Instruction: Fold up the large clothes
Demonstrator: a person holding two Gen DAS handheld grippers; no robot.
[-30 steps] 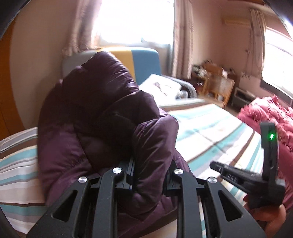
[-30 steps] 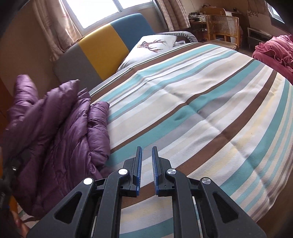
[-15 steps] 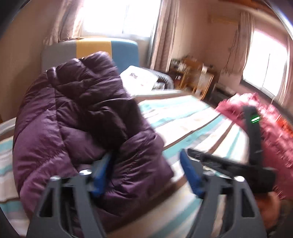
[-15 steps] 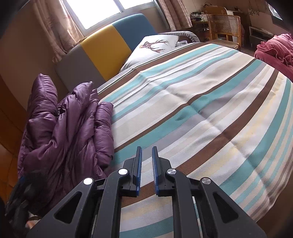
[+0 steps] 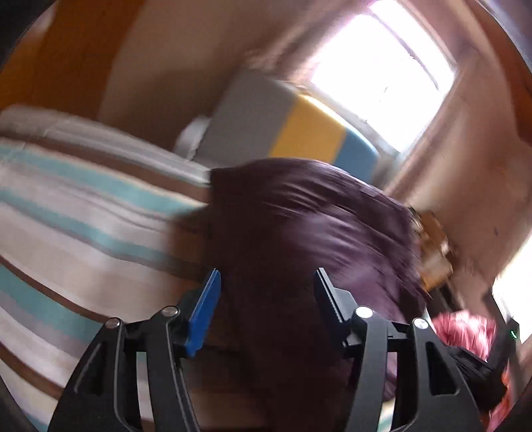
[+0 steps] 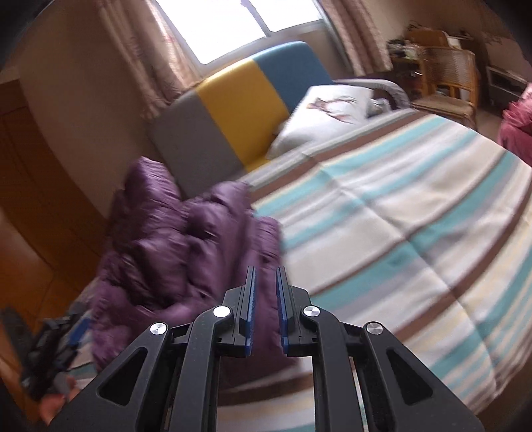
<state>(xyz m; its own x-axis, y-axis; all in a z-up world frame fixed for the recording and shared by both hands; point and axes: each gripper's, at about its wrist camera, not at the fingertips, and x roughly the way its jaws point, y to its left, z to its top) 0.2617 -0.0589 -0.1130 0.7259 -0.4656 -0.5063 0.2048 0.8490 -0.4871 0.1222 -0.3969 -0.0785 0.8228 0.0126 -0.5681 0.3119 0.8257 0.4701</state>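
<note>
My view takes in a striped bedspread (image 6: 415, 212), a grey, yellow and blue headboard (image 6: 232, 109), a white pillow (image 6: 326, 113), a bright curtained window (image 6: 232, 23), and wicker chairs (image 6: 445, 76) by the far wall.

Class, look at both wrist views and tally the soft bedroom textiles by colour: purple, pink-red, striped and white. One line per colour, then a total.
Purple: 1, the puffer jacket
Pink-red: 1, the bundled fabric at the right edge
Striped: 1, the bedspread
White: 1, the printed pillow
Total: 4
</note>
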